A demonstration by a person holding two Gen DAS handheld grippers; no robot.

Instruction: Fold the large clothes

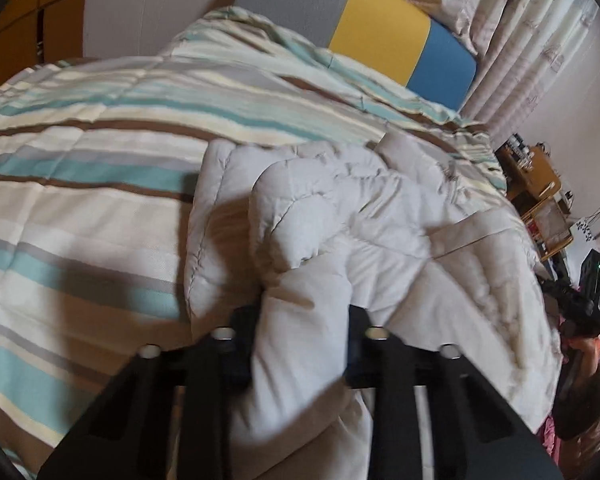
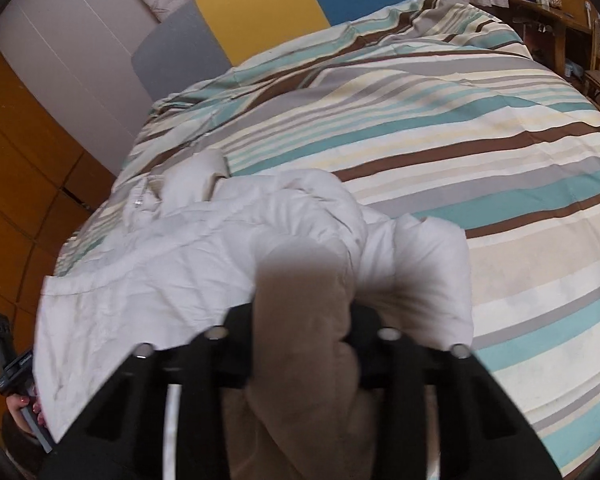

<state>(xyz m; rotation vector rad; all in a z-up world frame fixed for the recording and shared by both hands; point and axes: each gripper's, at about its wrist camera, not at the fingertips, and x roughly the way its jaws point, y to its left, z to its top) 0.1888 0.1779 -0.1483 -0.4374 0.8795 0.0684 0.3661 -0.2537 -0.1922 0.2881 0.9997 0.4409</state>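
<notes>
Between the fingers of the left claw (image 1: 302,344) a thick roll of the white padded jacket (image 1: 364,216) is pinched tight, and the right claw (image 2: 304,344) likewise clamps a bunched, shadowed fold of the same garment near its hem. Both grips look secure, with cloth filling each gap. Beyond the 2 claws the jacket spreads in rumpled quilted sections across the striped bedspread (image 1: 100,132), one sleeve or collar part lying crumpled toward the headboard (image 2: 260,12). Judging by this, the fold is only beginning: the near edge is gathered in both claws, but no layer has been laid over another and the body is not smoothed. Carrying the edge across, flattening and further folds all remain.
</notes>
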